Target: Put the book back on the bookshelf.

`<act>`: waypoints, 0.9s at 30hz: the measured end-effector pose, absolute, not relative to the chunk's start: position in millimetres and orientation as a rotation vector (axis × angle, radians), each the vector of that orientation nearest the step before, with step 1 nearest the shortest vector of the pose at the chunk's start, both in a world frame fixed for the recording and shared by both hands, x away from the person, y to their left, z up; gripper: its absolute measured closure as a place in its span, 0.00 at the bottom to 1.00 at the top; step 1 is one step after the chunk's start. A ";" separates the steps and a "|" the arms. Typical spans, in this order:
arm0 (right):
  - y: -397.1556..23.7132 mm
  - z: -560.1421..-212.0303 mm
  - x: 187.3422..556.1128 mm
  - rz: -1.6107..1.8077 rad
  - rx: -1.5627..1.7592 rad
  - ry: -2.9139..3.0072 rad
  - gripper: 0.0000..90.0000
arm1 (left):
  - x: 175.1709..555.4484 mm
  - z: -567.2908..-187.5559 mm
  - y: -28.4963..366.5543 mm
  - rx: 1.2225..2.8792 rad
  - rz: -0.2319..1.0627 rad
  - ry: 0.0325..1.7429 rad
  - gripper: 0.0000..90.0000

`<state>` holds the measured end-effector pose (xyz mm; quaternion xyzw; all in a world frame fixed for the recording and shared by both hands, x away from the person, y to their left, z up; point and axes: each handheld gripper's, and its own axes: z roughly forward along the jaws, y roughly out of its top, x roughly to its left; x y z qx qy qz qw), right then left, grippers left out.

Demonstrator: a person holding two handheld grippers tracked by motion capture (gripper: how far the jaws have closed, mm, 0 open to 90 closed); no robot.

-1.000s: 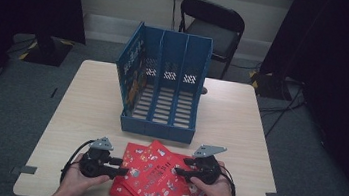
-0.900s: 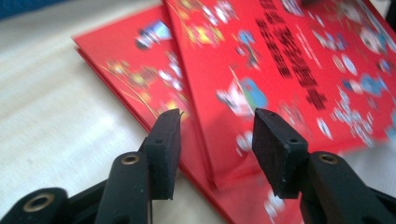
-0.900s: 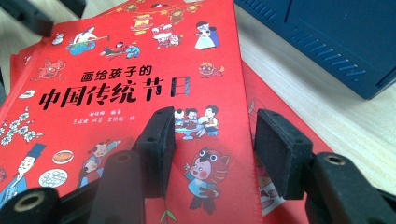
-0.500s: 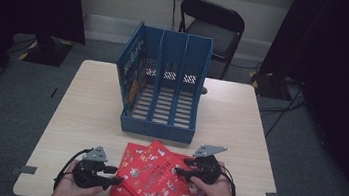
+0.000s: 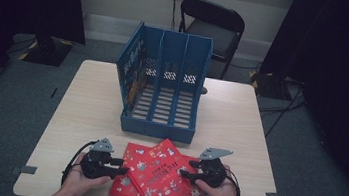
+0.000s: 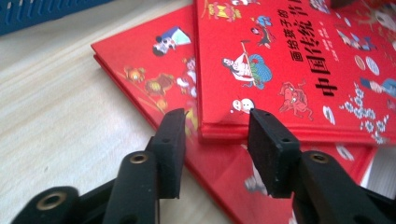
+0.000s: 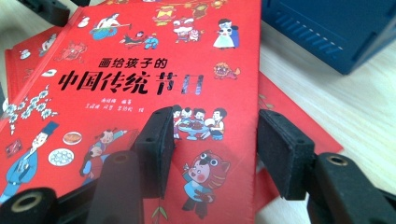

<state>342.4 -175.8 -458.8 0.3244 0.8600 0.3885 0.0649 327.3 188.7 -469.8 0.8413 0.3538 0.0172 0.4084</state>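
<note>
A stack of red books [image 5: 165, 177] is laid on the near edge of the table [image 5: 240, 121], in front of the blue file rack [image 5: 166, 89]. The top book's corner is straddled, ungripped, by the left gripper [image 6: 215, 140], whose jaws have just been closing. The book's edge is flanked by the part-open right gripper [image 7: 212, 140], not pressed.

The top red book [image 7: 154, 70] reads "画给孩子的 中国传统节日".

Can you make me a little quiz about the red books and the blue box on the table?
1. True or false: the top book lies inside the blue rack.
2. What does the rack stand on?
3. Which gripper has the top book's edge between its jaws: A left, B right, C both?

Key:
1. False. It lies on another red book.
2. The table.
3. C. The left's jaws have just been closing.
</note>
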 end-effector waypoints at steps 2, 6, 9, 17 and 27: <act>-178.3 -458.8 339.6 1.172 0.996 2.586 0.53 | 330.9 -469.7 186.0 2.119 0.049 0.890 0.71; -183.7 -458.4 332.7 1.163 1.016 2.570 0.53 | 340.2 -470.2 182.8 2.112 0.039 0.898 0.71; -186.6 -458.4 328.2 1.163 1.026 2.560 0.52 | 345.2 -471.0 179.7 2.097 0.054 0.907 0.70; -192.0 -457.8 317.9 1.148 1.032 2.541 0.51 | 362.6 -475.6 174.6 2.036 0.058 0.948 0.73; -196.3 -457.6 307.7 1.152 1.032 2.547 0.51 | 381.1 -477.3 163.7 1.998 0.089 0.970 0.78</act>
